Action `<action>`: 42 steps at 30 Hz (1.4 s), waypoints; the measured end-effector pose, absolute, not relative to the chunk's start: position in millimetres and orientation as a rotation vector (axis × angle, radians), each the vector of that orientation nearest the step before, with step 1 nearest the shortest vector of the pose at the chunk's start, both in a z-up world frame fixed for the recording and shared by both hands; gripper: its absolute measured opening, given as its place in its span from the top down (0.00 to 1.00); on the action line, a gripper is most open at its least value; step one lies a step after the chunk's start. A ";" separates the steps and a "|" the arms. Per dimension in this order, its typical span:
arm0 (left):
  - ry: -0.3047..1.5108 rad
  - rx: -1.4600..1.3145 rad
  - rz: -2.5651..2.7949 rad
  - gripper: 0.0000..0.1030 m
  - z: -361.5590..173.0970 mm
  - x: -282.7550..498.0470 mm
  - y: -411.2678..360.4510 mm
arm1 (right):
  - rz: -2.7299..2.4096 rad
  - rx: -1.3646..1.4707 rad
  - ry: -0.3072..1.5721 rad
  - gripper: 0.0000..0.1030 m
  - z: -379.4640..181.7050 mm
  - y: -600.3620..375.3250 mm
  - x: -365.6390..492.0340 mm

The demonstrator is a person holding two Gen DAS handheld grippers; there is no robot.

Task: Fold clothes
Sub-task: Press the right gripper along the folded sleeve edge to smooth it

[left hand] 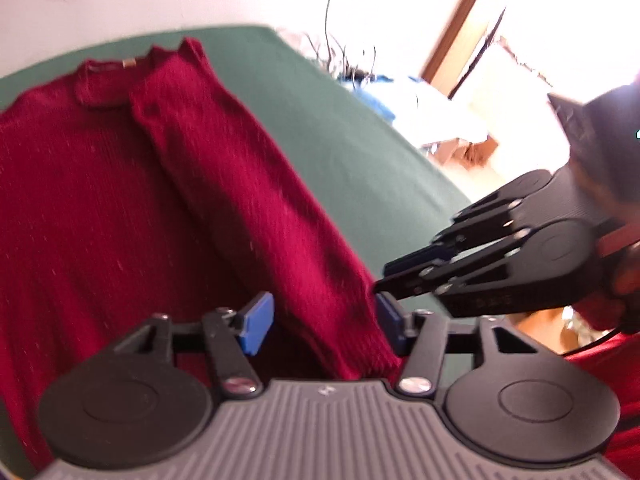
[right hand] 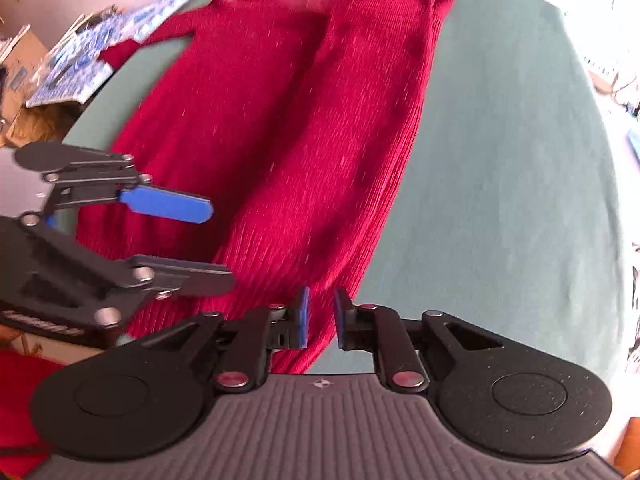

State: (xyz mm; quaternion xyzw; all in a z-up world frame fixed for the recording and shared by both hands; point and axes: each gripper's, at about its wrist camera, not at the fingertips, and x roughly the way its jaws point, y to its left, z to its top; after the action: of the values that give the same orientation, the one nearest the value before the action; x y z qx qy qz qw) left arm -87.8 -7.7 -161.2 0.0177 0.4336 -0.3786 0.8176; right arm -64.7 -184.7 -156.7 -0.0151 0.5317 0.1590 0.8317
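A dark red knitted sweater (left hand: 120, 200) lies flat on a green table cover (left hand: 340, 128), collar at the far end. Its right side is folded over the body as a long strip (right hand: 352, 140). One sleeve (right hand: 128, 48) sticks out at the far left. My left gripper (left hand: 324, 320) is wide open just above the strip's near end, a blue pad (left hand: 258, 322) on either side, not pressing. It also shows in the right wrist view as the left gripper (right hand: 218, 244). My right gripper (right hand: 322, 318) has a narrow gap over the hem. Its tips, the right gripper (left hand: 384, 284), hover beside the strip's edge.
The green cover (right hand: 500, 160) runs bare to the right of the sweater. Blue-and-white patterned packs and cardboard (right hand: 72, 60) sit beyond the table's left edge. Cables and a wooden door frame (left hand: 460, 20) lie past the far edge. A person's red clothing (left hand: 608, 380) is at the near side.
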 end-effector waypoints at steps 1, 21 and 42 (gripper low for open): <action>0.915 0.045 -0.778 0.21 -160.7 -85.4 -8.2 | 0.329 -0.033 1.117 0.76 -157.0 -184.9 -60.6; 1.008 0.001 -0.541 0.39 -195.1 -70.2 -30.9 | 0.368 -0.068 1.016 0.77 -165.6 -180.0 -8.5; 0.870 0.239 -0.565 0.19 -195.6 -58.5 49.4 | 0.197 0.085 1.041 0.75 -176.9 -170.9 -1.2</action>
State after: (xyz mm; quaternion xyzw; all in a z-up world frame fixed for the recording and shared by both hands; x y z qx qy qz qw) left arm -58.5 49.4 -195.6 0.1137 0.4149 -0.2695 0.8616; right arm -1.2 -170.9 -176.9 0.0404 0.4962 0.0938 0.8622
